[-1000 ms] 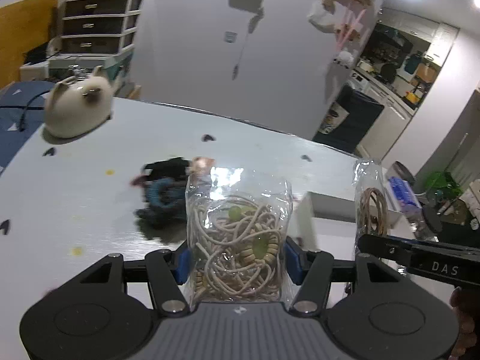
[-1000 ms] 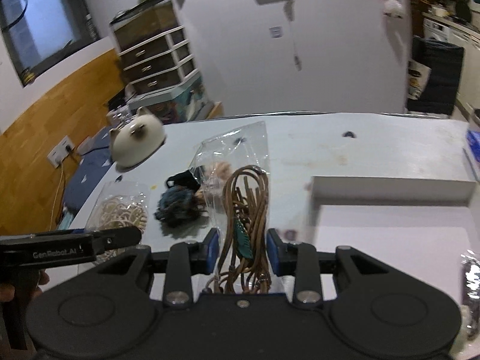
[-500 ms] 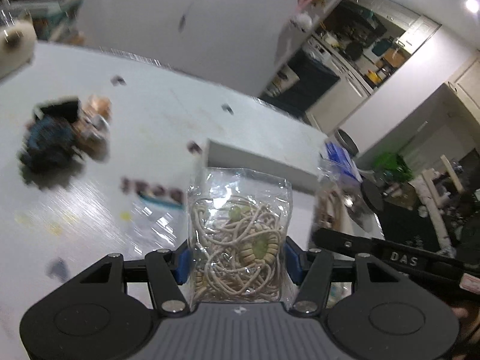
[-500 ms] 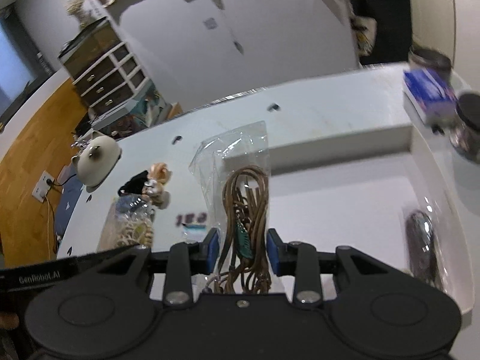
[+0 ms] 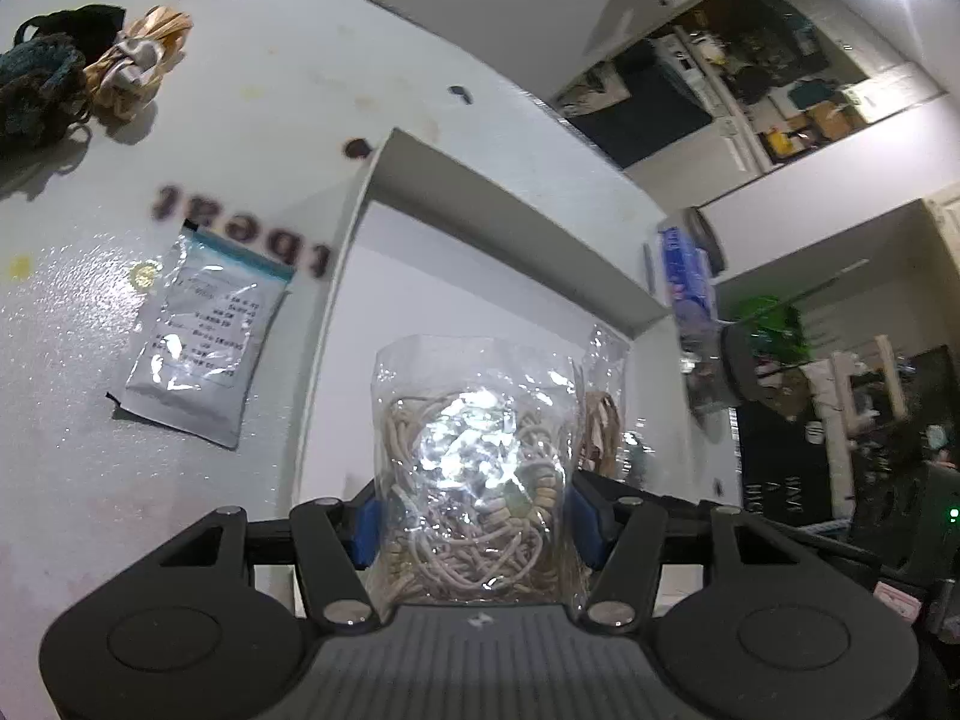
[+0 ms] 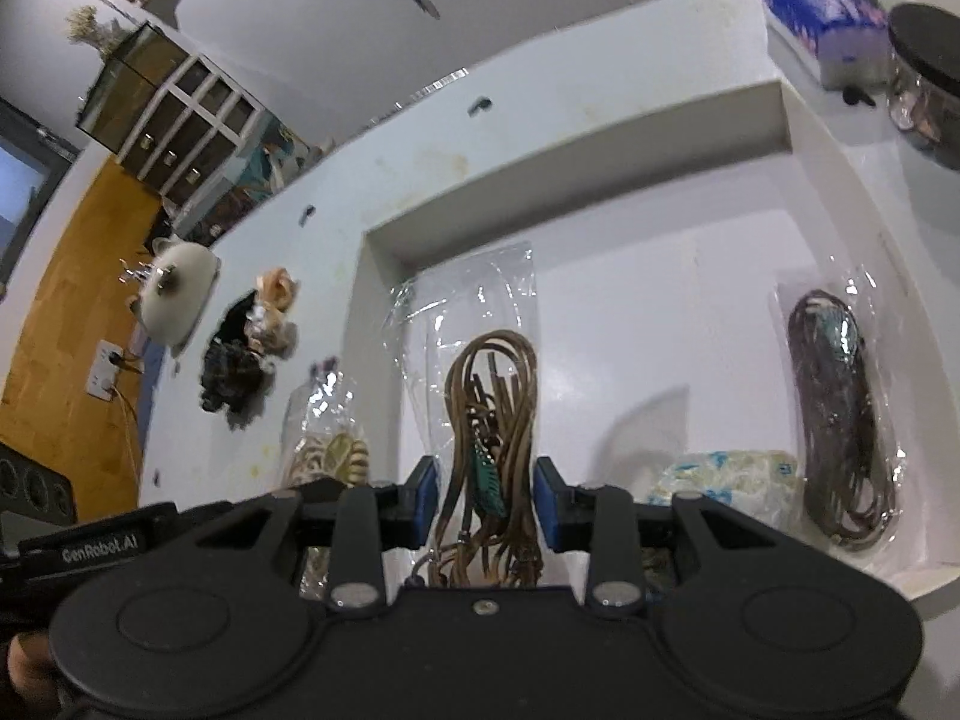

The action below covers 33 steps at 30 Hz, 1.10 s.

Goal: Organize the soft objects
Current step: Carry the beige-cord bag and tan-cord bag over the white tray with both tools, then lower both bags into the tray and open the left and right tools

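Observation:
My left gripper (image 5: 474, 522) is shut on a clear bag of beige cords and beads (image 5: 474, 456), held over the near edge of the white tray (image 5: 510, 228). My right gripper (image 6: 487, 501) is shut on a clear bag of brown cords (image 6: 489, 396), held over the same tray (image 6: 576, 138). In the right wrist view the beige bag (image 6: 327, 450) shows at the left, beside the tray's left wall. A bagged dark cord (image 6: 840, 420) and a pale bagged item (image 6: 720, 468) lie in the tray.
A silver foil packet (image 5: 198, 348) lies on the table left of the tray. Dark and tan scrunchies (image 5: 90, 72) lie further left, also seen in the right wrist view (image 6: 246, 342). A white plush toy (image 6: 177, 288) sits at the table's far edge. A blue box (image 6: 822, 18) and a jar (image 6: 924, 72) stand beyond the tray.
Both grippers have carried their bags from the table's middle towards the tray and now hang over it, tilted downward. The scrunchies and plush have fallen away to the left.

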Motion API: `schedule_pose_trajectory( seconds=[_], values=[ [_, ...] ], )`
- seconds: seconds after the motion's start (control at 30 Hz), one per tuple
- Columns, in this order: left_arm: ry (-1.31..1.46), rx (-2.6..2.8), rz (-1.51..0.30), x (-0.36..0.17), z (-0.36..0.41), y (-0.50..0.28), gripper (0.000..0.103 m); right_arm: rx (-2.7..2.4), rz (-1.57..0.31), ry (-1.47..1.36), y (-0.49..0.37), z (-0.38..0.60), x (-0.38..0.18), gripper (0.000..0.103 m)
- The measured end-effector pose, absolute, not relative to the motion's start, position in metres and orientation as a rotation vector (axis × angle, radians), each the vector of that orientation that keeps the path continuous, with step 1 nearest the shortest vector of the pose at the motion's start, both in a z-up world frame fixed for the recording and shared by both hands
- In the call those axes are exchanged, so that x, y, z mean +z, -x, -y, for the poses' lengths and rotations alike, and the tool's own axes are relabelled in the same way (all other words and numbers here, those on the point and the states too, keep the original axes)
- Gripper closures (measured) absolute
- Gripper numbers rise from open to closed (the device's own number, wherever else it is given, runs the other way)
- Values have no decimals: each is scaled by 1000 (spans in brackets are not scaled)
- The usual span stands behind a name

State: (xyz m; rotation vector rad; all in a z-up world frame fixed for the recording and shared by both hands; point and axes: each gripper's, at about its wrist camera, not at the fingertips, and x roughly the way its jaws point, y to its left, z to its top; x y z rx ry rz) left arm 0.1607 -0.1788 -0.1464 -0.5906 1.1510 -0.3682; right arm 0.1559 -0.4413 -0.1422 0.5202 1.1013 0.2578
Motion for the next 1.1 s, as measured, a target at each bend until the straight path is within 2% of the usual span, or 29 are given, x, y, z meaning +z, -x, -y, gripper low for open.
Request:
schedule_pose_trajectory(
  seconds=[0.3, 0.4, 0.43, 0.5, 0.53, 0.6, 0.7, 0.77, 0.93, 0.97, 1.1],
  values=[
    [458, -248, -1176, -159, 193, -170, 43, 263, -1172, -424, -172, 440, -154, 68],
    [416, -236, -1170, -159, 197, -170, 43, 273, -1179, -413, -174, 438, -155, 65],
    [412, -233, -1174, -160, 199, -170, 41, 271, -1182, -408, -175, 437, -155, 64],
    [404, -225, -1183, -160, 200, -170, 34, 267, -1188, -403, -175, 437, -155, 54],
    [400, -221, -1187, -160, 200, -169, 32, 265, -1187, -400, -174, 437, -155, 46],
    [395, -217, -1179, -159, 200, -168, 32, 263, -1179, -400, -173, 439, -152, 44],
    [374, -223, -1158, -153, 200, -164, 36, 269, -1153, -419, -171, 444, -146, 53],
    [350, -237, -1139, -148, 201, -162, 53, 264, -1139, -417, -171, 445, -144, 61],
    [255, -277, -1125, -143, 211, -164, 74, 227, -1130, -333, -177, 439, -150, 76],
    [238, -279, -1126, -143, 213, -165, 77, 217, -1129, -307, -179, 436, -153, 78],
    [200, -277, -1111, -140, 216, -166, 77, 223, -1156, -234, -183, 427, -168, 85]
  ],
)
